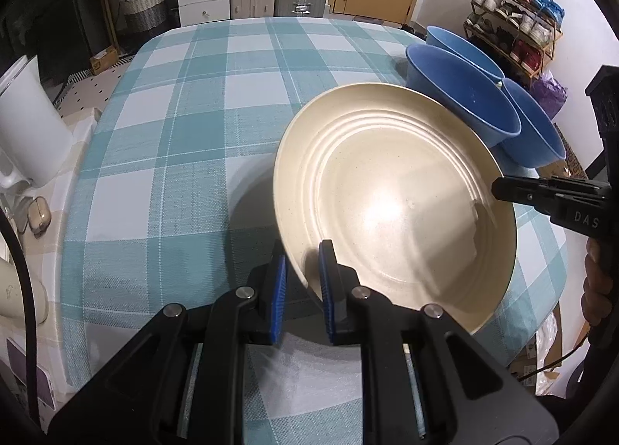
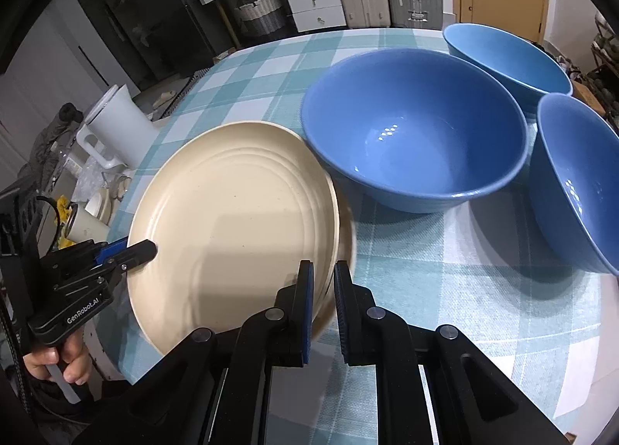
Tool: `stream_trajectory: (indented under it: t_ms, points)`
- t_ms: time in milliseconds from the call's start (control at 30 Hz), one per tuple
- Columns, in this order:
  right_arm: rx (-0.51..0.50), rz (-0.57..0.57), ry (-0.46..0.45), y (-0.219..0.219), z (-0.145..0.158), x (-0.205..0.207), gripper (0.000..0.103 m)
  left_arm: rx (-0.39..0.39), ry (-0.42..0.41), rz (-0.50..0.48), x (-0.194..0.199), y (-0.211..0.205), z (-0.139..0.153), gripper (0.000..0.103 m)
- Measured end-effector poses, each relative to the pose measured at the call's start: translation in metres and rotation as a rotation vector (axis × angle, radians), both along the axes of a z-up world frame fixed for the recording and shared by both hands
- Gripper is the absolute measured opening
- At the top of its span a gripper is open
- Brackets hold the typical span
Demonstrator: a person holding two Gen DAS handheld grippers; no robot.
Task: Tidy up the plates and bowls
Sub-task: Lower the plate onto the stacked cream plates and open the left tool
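Checked tablecloth [image 1: 185, 143] fills the left wrist view; much bare room is seen leftward. A cream plate [image 1: 394, 197] is held tilted, its rim clenched by the left gripper [image 1: 301, 286]. From the right wrist, the right gripper [image 2: 323, 302] is seen grasping the opposite rim. Three blue bowls [image 2: 414, 127] remain unstacked beside it, so little seems done.

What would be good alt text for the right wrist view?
A cream plate is held tilted above a teal plaid tablecloth, its rim pinched by the right tongs at the near edge and the left tongs at the far-left edge. Three blue bowls sit on the cloth to the right.
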State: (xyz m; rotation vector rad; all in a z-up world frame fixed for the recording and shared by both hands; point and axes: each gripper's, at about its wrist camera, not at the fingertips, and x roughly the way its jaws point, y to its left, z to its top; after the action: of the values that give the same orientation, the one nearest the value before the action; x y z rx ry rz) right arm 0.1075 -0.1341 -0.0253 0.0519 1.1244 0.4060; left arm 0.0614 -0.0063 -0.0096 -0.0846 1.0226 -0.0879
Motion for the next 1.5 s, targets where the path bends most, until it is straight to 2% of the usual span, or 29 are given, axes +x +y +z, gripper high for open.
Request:
stream_trajectory:
  t_ms: [467,967,1100,1133,1167,1233,1300,1367,1400,1467,1500]
  points:
    - [-0.040,0.002,0.002,0.002,-0.011,0.001,0.012,0.099,-0.004,-0.011,0.007,-0.016,-0.008,0.014]
    - [-0.042,0.009,0.010,0.001,-0.015,0.004,0.013,0.115,0.032,0.004,0.013,-0.016,-0.018,0.015]
    - [-0.018,0.015,0.010,-0.002,-0.013,0.004,0.021,0.073,0.038,0.017,0.012,-0.010,-0.019,0.015]
    - [-0.006,0.018,0.009,-0.004,-0.012,0.003,0.026,0.060,0.041,0.022,0.013,-0.008,-0.019,0.015]
    - [0.008,0.019,0.008,-0.005,-0.011,0.003,0.030,0.047,0.042,0.027,0.013,-0.006,-0.018,0.017]
    - [0.027,0.018,0.005,-0.008,-0.009,0.002,0.048,0.016,0.035,0.038,0.014,-0.001,-0.015,0.022]
    - [0.040,0.018,0.011,-0.011,-0.006,0.002,0.056,-0.007,0.021,0.044,0.014,0.001,-0.009,0.031]
    - [0.042,0.012,0.012,-0.011,-0.003,0.002,0.068,-0.022,0.004,0.048,0.015,0.003,-0.001,0.055]
    - [0.047,0.012,0.011,-0.012,-0.001,0.002,0.072,-0.027,-0.007,0.050,0.016,0.003,0.003,0.059]
    - [0.056,0.016,0.006,-0.011,0.005,0.001,0.073,-0.046,-0.035,0.047,0.018,0.004,0.013,0.079]
    - [0.057,0.017,0.000,-0.011,0.007,0.000,0.077,-0.055,-0.042,0.045,0.018,0.004,0.017,0.082]
